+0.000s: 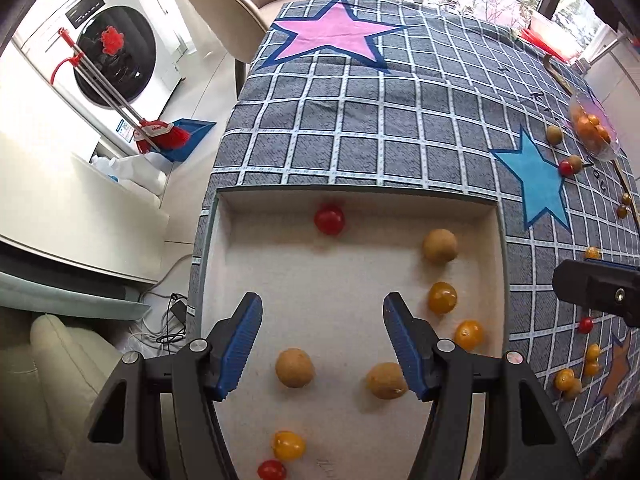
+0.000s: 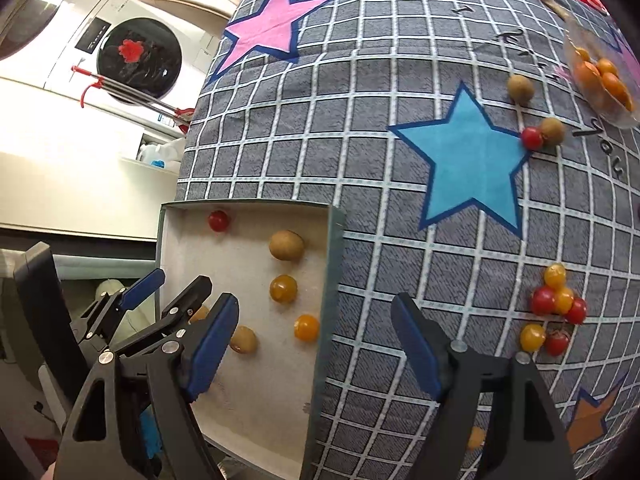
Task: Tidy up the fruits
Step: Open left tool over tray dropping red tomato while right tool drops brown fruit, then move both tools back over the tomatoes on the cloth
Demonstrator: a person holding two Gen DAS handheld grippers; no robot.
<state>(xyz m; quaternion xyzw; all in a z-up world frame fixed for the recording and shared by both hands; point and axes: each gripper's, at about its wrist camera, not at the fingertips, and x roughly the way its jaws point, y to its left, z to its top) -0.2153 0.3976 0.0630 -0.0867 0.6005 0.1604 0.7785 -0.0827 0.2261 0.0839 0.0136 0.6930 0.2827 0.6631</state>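
Note:
A shallow white-lined tray [image 1: 352, 197] lies on the checked tablecloth and holds several fruits. Among them are a red tomato [image 1: 329, 219], brown longans [image 1: 295, 368] and orange tomatoes [image 1: 442, 298]. My left gripper [image 1: 323, 304] hangs open above the tray floor, nothing between its blue pads; one longan [image 1: 386, 380] lies by its right finger. My right gripper [image 2: 316, 308] is open and empty above the tray's right wall [image 2: 332, 280]. In the right wrist view the left gripper [image 2: 172, 286] shows at the tray's left side. A cluster of red and yellow tomatoes [image 2: 558, 300] lies loose on the cloth.
A clear bag of orange tomatoes [image 2: 600, 76] sits at the far right, with a longan [image 2: 520, 88] and a red tomato [image 2: 532, 138] near the blue star [image 2: 468, 156]. The table edge drops off left of the tray. A washing machine [image 1: 116, 52] and broom [image 1: 160, 132] stand beyond.

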